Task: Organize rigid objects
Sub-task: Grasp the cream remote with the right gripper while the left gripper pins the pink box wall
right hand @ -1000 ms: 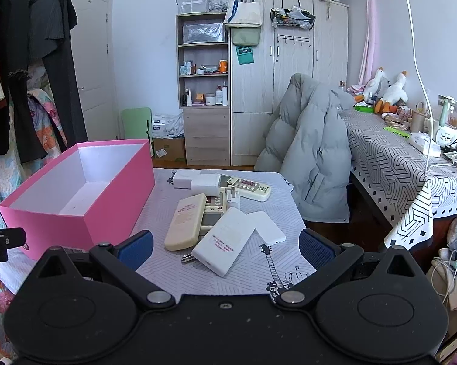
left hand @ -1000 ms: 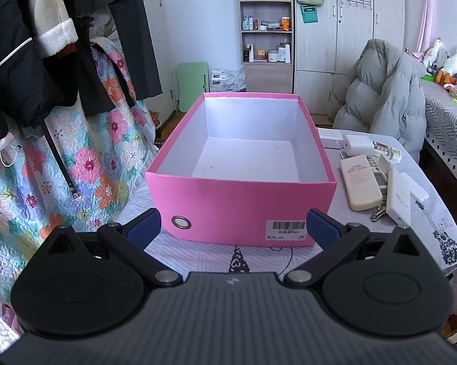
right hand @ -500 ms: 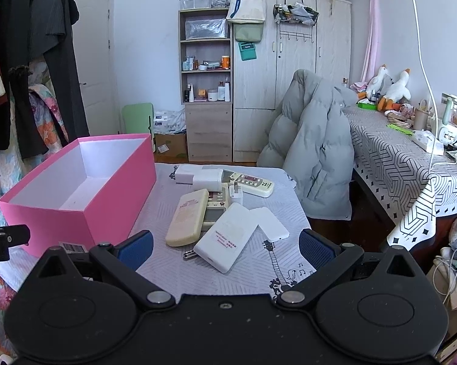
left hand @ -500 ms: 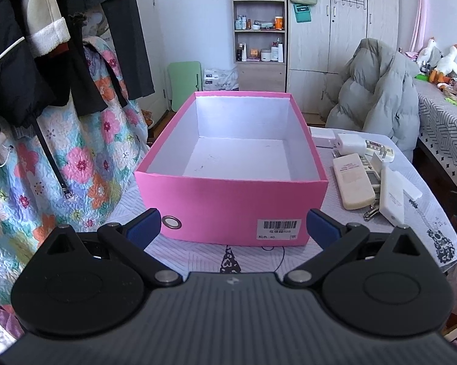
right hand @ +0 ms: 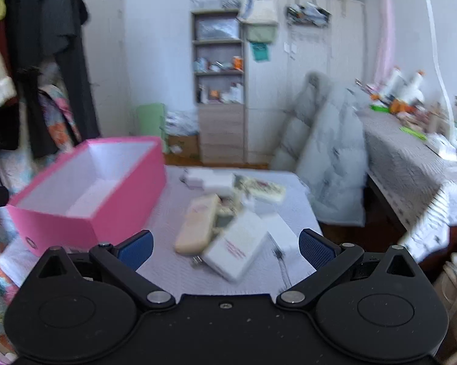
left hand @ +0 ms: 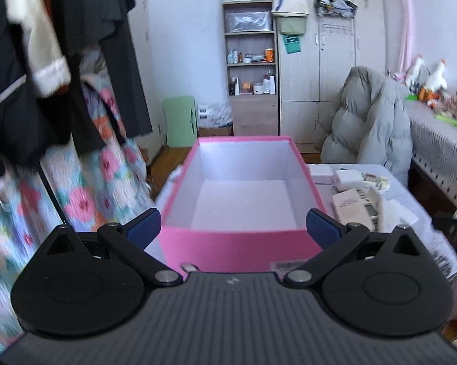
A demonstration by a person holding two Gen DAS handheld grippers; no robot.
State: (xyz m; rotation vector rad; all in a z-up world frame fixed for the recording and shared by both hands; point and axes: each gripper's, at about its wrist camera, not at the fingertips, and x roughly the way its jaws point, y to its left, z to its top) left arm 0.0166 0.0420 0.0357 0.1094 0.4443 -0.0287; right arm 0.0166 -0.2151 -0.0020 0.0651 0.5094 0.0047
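Note:
An empty pink box (left hand: 234, 246) with a white inside stands on the table; it also shows at the left in the right wrist view (right hand: 85, 210). To its right lies a pile of rigid items: a beige remote (right hand: 198, 222), a white flat box with red print (right hand: 237, 243), a white card (right hand: 281, 228), a patterned remote (right hand: 262, 188) and white adapters (right hand: 210, 178). The pile shows in the left wrist view (left hand: 359, 203). My left gripper (left hand: 233, 226) is open over the box's near wall. My right gripper (right hand: 225, 245) is open, just short of the pile.
A grey padded jacket (right hand: 325, 158) hangs over a chair behind the table. Clothes (left hand: 46, 76) hang at the left. A second table with a patterned cloth (right hand: 417, 164) stands at the right. A shelf unit and wardrobe (left hand: 259, 70) line the back wall.
Both grippers have moved forward and down toward the table. The left one is now over the box's near wall, the right one closer to the pile. Both stay open.

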